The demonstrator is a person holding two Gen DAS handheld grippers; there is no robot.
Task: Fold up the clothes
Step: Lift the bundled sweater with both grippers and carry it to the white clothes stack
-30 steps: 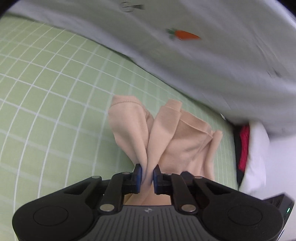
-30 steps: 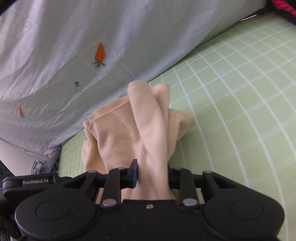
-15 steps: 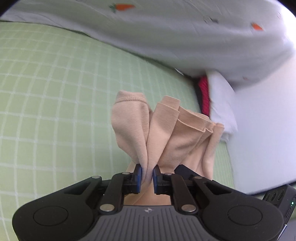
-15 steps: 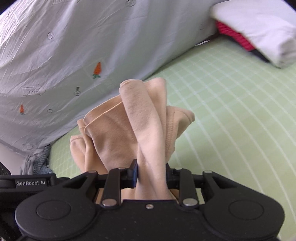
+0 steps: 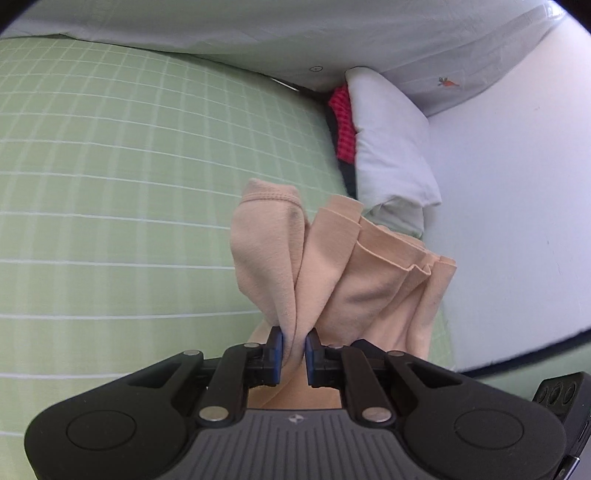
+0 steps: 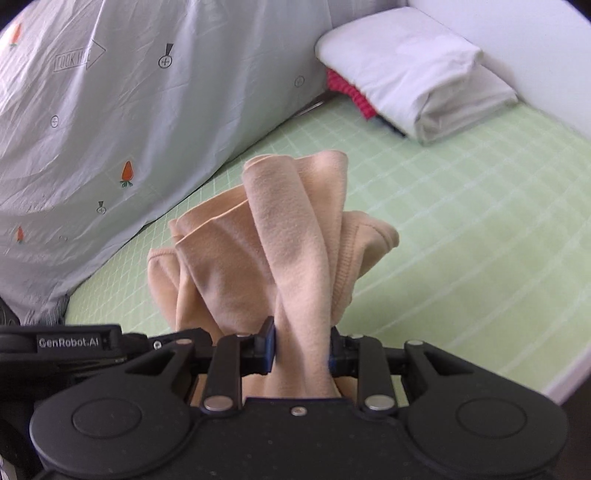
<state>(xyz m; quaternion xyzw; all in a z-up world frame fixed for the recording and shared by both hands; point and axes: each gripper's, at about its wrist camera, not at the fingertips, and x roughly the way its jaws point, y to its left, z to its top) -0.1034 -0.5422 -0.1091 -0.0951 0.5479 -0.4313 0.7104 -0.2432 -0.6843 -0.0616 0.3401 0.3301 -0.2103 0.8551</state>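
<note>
Jaws of the left gripper are pinched nearly together on a thin fold of the peach garment, and the jaws of the right gripper stand a little wider, clamped on a thicker twisted bunch of the same cloth; the garment is lifted between the two, its folds fanning up ahead of each camera above the green checked bed sheet. Both grips are as they were a second ago, and the bunched folds keep much the same shape. What has changed is the background: in the left wrist view the carrot-print quilt, which filled the top of the picture then, has drawn back to the upper edge, and the folded white pillow with the red knit item tucked beside it has come well into the picture, with the plain white wall taking up the right side. In the right wrist view the pillow and red item now lie top right, where only a red sliver showed before. Only the right wrist view shows the quilt's printed arrow label and circle marks, a patch of grey checked fabric at its lower left, and the "GenRobot.AI" label on the other gripper's body. Only the left view shows the garment's stitched hem.
</note>
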